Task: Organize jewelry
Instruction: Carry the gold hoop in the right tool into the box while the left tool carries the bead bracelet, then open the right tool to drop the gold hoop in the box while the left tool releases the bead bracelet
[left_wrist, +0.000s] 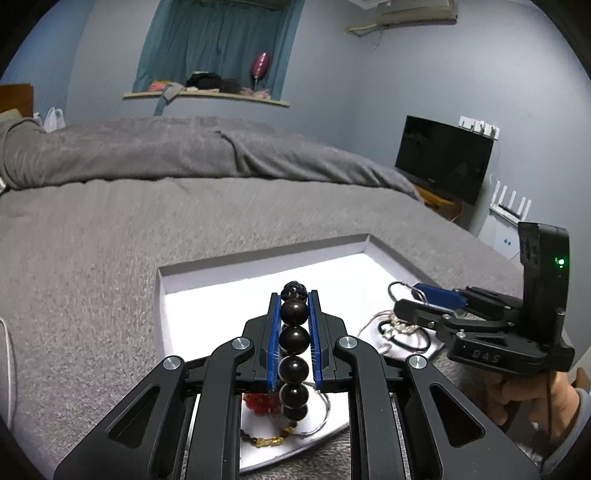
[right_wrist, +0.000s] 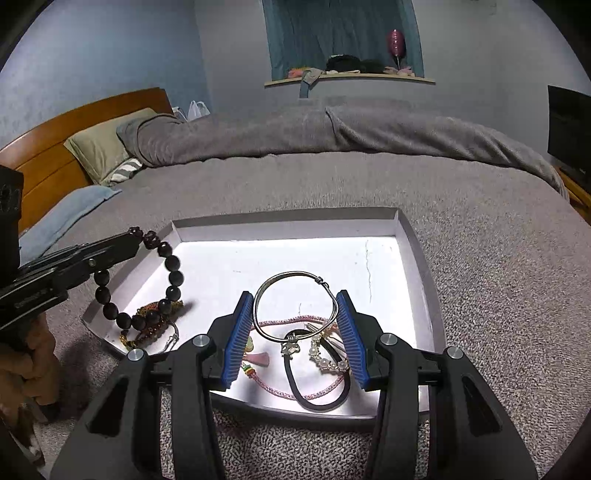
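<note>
Presently the left gripper (left_wrist: 294, 332) is clamped on a dark bead bracelet (right_wrist: 173, 273); in its own view the beads run in a straight line between the blue pads, from 6 o'clock toward 12. From the right wrist view the rest of that loop hangs free below the gripper, its lowest beads over, and possibly touching, a red-and-gold woven bracelet (right_wrist: 155, 314) at the tray's near left corner. Contact cannot be confirmed.

The right gripper (right_wrist: 294, 330) stands apart, holding nothing. A silver bangle (right_wrist: 295, 306) lies flat on the tray floor directly ahead of it at 12 o'clock, seen between the two blue pads, whether clear of them or touching cannot be told. Its ring plane is level with the tray, so its width spans across the gap. A black hair band (right_wrist: 317, 384), a pink cord (right_wrist: 280, 387) and a pearl bracelet (right_wrist: 327, 360) lie nearer, partly overlapping the bangle's near edge.

Judgement: the right gripper is the nearer to the bangle; the left is occupied. Risk: closing may snag the overlapping cord.

Beyond, the white tray (right_wrist: 413, 236) rests on the grey bed (right_wrist: 480, 258), its far half bare.
</note>
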